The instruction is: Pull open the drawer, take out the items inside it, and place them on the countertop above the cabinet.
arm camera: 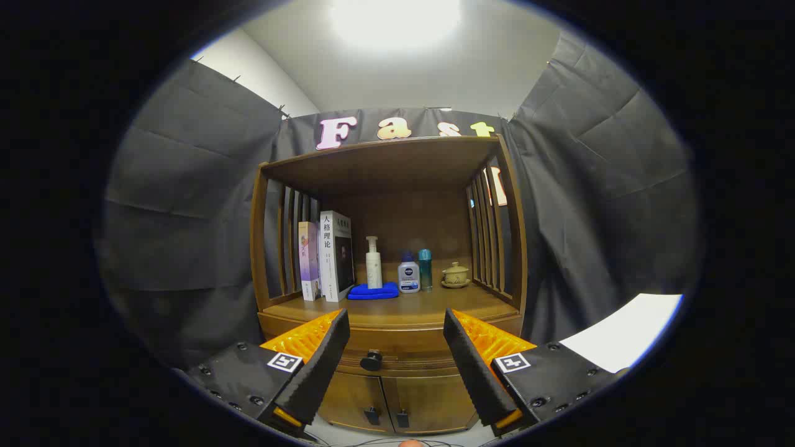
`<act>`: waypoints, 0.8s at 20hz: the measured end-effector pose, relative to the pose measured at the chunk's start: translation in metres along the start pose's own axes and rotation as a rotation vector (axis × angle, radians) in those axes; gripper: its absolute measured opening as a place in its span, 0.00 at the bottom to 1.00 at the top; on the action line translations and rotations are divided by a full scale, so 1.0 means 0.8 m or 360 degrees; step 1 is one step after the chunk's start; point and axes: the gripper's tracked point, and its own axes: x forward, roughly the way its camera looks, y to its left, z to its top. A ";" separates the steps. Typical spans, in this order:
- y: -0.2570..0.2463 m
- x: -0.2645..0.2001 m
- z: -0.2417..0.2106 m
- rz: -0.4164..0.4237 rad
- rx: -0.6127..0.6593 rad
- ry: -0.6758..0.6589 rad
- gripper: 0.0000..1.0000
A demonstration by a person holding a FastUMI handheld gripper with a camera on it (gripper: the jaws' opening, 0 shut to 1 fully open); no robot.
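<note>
A wooden cabinet (391,323) stands ahead against the booth's cloth wall. Its drawer (397,351) is closed, with a dark round knob (371,360) on its front. My gripper (396,326) is open and empty, held some way in front of the drawer. The knob sits between the two fingers (320,366) and beyond them, a little toward the left one. The countertop (428,304) runs above the drawer, under a wooden roof. What lies inside the drawer is hidden.
On the countertop stand two books (326,261) at the left, a white pump bottle (373,264) on a blue cloth (372,290), a small white bottle (408,275), a teal bottle (425,269) and a lidded cup on a saucer (456,274). Two lower doors (388,403) sit under the drawer.
</note>
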 end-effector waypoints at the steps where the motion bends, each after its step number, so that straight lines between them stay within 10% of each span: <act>1: 0.000 -0.001 0.000 0.0000 -0.0008 -0.0006 0.97; 16: 0.008 -0.004 0.010 0.0017 0.0005 -0.0077 0.97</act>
